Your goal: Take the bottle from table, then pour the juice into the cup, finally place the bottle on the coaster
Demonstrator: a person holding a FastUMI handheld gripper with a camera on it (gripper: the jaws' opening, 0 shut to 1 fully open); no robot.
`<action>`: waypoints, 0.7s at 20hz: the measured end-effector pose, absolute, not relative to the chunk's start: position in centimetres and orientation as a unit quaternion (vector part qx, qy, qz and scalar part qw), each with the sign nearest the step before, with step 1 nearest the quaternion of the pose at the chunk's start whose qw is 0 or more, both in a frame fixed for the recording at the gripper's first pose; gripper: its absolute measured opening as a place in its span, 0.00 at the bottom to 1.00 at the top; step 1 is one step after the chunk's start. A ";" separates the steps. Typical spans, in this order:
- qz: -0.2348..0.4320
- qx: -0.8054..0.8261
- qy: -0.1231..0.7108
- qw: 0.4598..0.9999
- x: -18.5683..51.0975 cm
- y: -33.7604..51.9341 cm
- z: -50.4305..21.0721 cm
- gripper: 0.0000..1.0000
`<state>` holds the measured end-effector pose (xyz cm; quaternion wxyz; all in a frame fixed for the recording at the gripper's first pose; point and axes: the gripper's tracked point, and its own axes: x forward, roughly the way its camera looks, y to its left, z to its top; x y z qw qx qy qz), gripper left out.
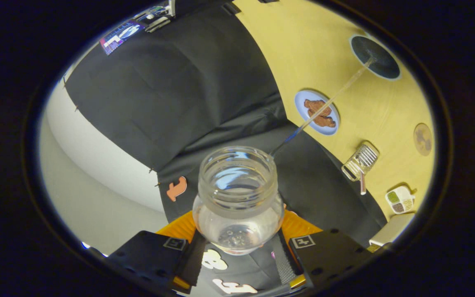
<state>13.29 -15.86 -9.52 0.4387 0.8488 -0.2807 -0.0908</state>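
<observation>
A clear, wide-mouthed bottle (pixel 238 198) is held between my fingers, which press on its two sides; my gripper (pixel 239 251) is shut on it. The whole view is rolled, so the bottle is tipped over the yellow table (pixel 303 41). A thin clear stream (pixel 324 105) runs from the bottle's lip across to a dark-lined cup (pixel 375 57) with a pale rim, well beyond the fingers. A little liquid sits in the bottle's base. A round brown coaster (pixel 422 139) lies on the table, apart from the cup.
A blue plate (pixel 303 99) with brown food lies on the table under the stream's path. A ridged clear container (pixel 360 162) and a small white box (pixel 400 199) with compartments sit near the coaster. Black cloth (pixel 171 90) hangs behind the bottle.
</observation>
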 end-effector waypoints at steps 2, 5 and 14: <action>-0.089 0.849 -0.285 0.437 13.1 -16.0 -9.1 0.77; -0.086 0.848 -0.289 0.436 13.1 -15.9 -8.3 0.77; -0.097 0.833 -0.266 0.476 13.3 -15.3 -10.1 0.77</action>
